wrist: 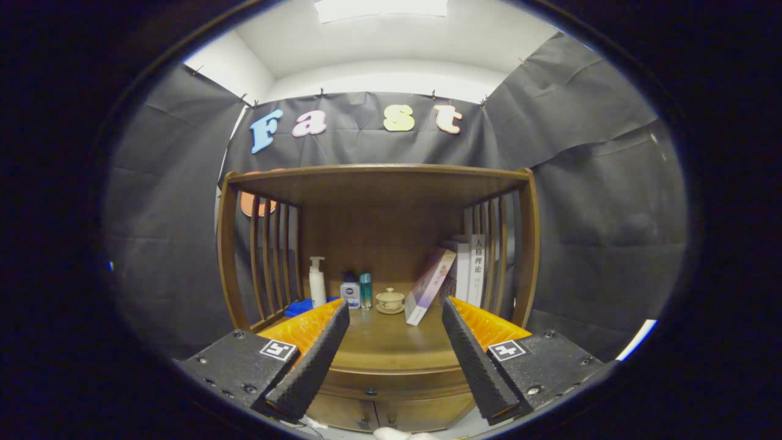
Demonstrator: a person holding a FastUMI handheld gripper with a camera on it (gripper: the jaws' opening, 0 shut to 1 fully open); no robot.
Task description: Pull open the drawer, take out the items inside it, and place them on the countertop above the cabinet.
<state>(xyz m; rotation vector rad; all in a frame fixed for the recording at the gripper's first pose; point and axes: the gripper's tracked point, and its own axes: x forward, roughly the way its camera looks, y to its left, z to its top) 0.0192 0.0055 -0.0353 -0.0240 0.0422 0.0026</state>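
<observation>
Drawer sits shut under the countertop, between the gripper's wide-apart, empty fingers. Further back: pump bottle, 2 small bottles, lidded cup, leaning box, upright books.

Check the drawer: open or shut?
Shut. The drawer front sits flush under the countertop, its knob untouched. The tool hangs open, fingers spread, holding nothing.

The gripper camera is riding on the claw, facing straight ahead at the wooden cabinet from near its front and slightly above the worktop; both fingers are spreading apart, toward 11 and 1 o'clock.
</observation>
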